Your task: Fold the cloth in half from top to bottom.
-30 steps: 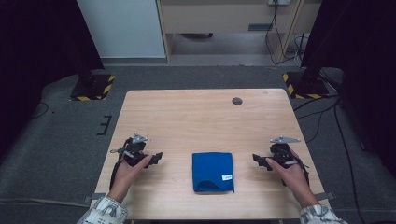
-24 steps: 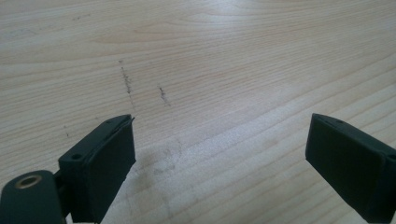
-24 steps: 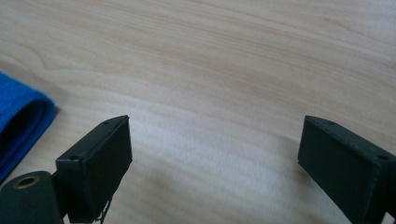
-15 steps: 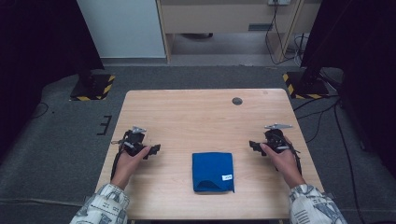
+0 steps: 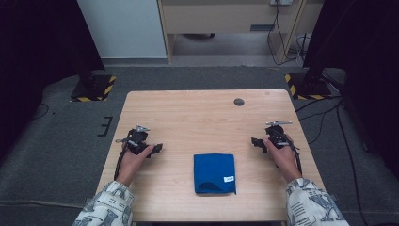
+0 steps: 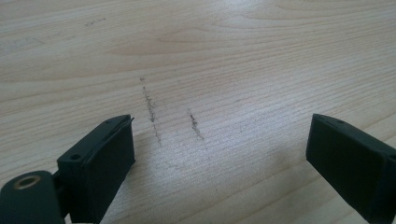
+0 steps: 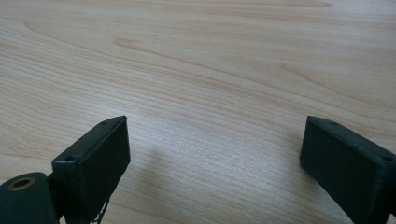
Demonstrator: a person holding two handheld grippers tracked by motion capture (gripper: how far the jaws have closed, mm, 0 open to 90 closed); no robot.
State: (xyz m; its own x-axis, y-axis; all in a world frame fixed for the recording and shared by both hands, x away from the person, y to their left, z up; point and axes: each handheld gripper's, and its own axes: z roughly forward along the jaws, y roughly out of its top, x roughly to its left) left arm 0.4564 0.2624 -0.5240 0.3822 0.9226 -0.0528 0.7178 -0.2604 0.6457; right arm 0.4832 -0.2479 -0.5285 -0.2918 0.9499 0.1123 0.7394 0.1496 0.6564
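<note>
Holding the left gripper (image 5: 157, 149) at the left middle of the high view, low over the table (image 5: 202, 117), with jaws spread wide and pinching nothing. Confirming this in the left gripper view: left gripper (image 6: 219, 154) looking along two parted black pads at bare wood carrying faint dark scuff marks (image 6: 152, 112). Holding the right gripper (image 5: 256, 142) at the right middle of the high view, likewise low over the wood, with jaws spread wide and empty. Confirming this in the right gripper view: right gripper (image 7: 212, 154) facing plain wood grain, with nothing between the pads. Locating the folded blue cloth (image 5: 214, 172) at the lower centre of the high view, lying flat on the table between the two grippers and well apart from both, its small white tag (image 5: 228, 178) showing near the lower right corner. Noting a small dark round mark (image 5: 239, 101) toward the upper right of the tabletop, far from the work. Judging progress as at the very start: cloth lying untouched, neatly folded, with no edge lifted and no pad in contact. Judging the work left as practically all of it: bringing both grippers inward toward the cloth, lowering the pads to an edge or corner, closing on the fabric, then handling it.
</note>
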